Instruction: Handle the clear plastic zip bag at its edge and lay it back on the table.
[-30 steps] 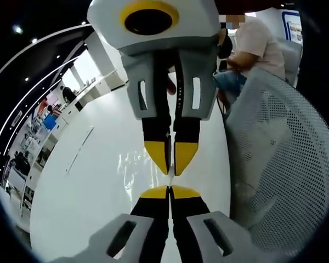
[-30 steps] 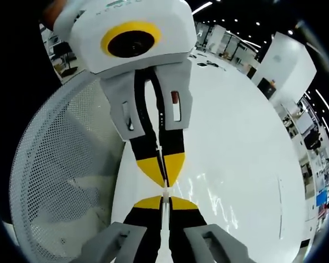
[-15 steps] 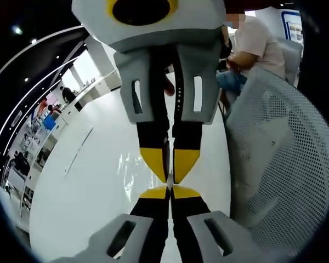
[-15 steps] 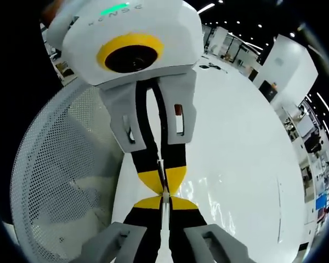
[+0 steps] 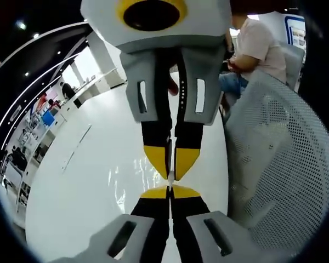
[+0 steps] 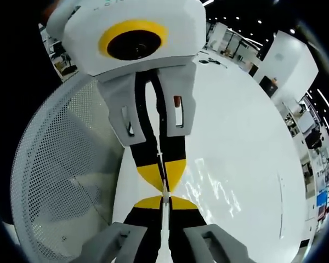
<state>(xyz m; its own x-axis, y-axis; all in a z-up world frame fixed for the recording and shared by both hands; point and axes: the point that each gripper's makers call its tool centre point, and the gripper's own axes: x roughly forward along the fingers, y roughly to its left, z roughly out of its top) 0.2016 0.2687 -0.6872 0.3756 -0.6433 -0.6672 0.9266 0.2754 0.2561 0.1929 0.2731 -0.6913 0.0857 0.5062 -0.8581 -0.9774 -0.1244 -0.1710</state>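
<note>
The clear plastic zip bag (image 5: 132,176) shows as faint shiny creases hanging over the white table (image 5: 77,186). My left gripper (image 5: 169,192) rises from the bottom of the left gripper view, shut on the bag's thin edge. My right gripper (image 5: 171,164) comes down from the top to meet it, tip to tip, also shut on that edge. In the right gripper view, my right gripper (image 6: 164,204) pinches the edge from below and the left gripper (image 6: 163,174) from above. The bag (image 6: 213,187) glints to the right of them.
A white mesh chair back (image 5: 279,164) stands close on the right of the left gripper view, and the chair back (image 6: 60,164) is at the left of the right gripper view. A seated person (image 5: 257,44) is beyond it. The white table (image 6: 247,109) stretches far back.
Both grippers stay shut tip to tip on the bag's edge. The views have shifted slightly with the hands, and the bag's glints sit a little differently.
</note>
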